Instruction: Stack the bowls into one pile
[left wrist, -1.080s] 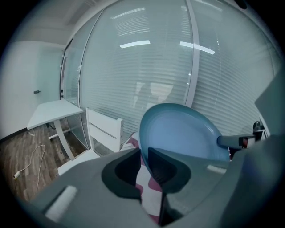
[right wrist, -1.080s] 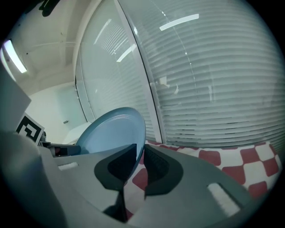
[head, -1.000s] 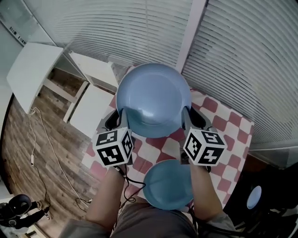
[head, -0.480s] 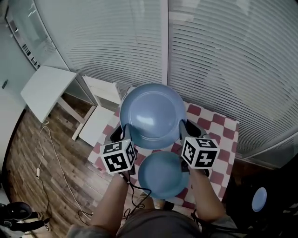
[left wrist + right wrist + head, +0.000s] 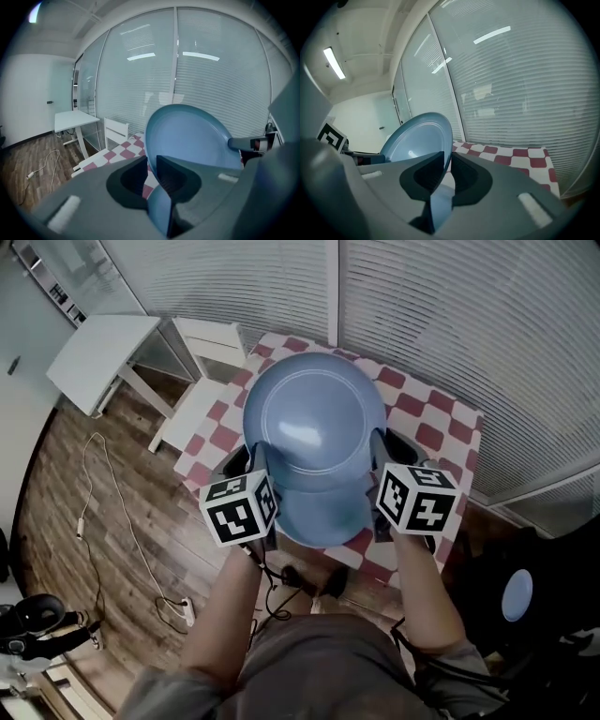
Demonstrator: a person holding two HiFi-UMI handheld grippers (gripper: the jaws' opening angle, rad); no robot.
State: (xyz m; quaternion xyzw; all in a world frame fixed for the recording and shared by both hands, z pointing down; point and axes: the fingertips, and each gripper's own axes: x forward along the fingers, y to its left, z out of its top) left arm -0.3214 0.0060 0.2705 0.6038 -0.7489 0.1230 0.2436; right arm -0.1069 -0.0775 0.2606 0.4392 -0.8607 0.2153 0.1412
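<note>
Left gripper [image 5: 251,458] [image 5: 150,171] and right gripper [image 5: 377,452] [image 5: 447,168] are each clamping nearly shut on opposite sides of the thin rim of the large blue bowl [image 5: 314,423] [image 5: 187,136] [image 5: 417,140]. They are holding it clear of the checked table [image 5: 427,427]. The round bowl is sitting roughly level, its hollow facing up. A second ago it was hanging beyond the smaller blue bowl [image 5: 323,521] with a gap between them; now it is overlapping that bowl from above, covering its far part.
</note>
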